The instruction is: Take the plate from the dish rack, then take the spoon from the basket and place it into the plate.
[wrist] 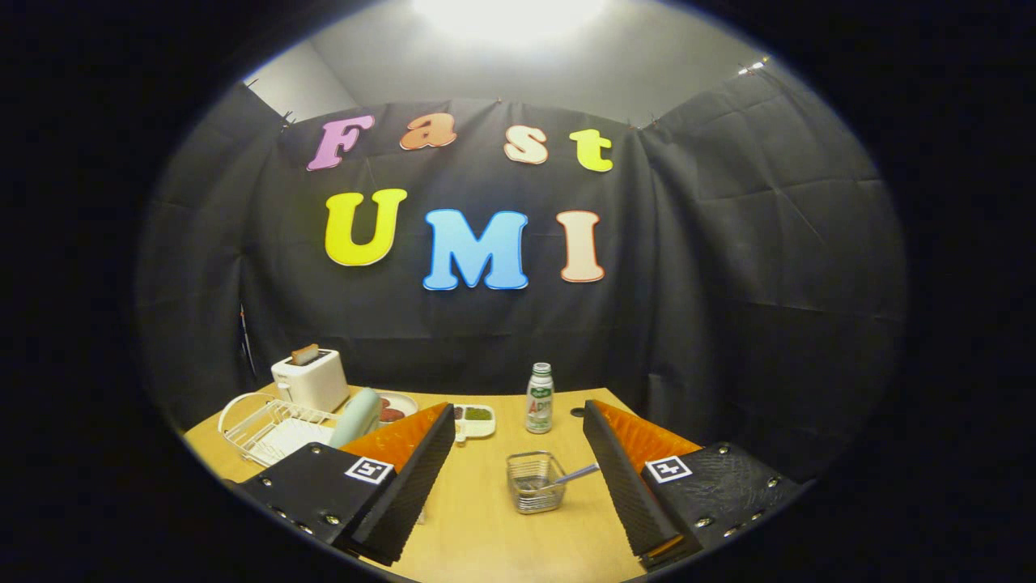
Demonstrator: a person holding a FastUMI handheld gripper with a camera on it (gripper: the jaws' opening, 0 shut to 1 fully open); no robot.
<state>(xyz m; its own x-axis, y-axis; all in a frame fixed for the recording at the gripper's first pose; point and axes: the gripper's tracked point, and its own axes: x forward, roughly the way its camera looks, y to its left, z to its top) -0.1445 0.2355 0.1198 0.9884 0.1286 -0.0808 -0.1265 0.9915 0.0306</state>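
My tool [518, 486] held wide open above the counter [477, 526], gripping nothing, one spoon [576, 474] in the one wire basket [536, 482] between my fingers, handle slanting up toward the right finger, one pale plate [356, 418] upright in the dish rack [267, 427] beyond my left finger, one bottle [540, 397] ahead, one toaster [310, 379] behind the rack.
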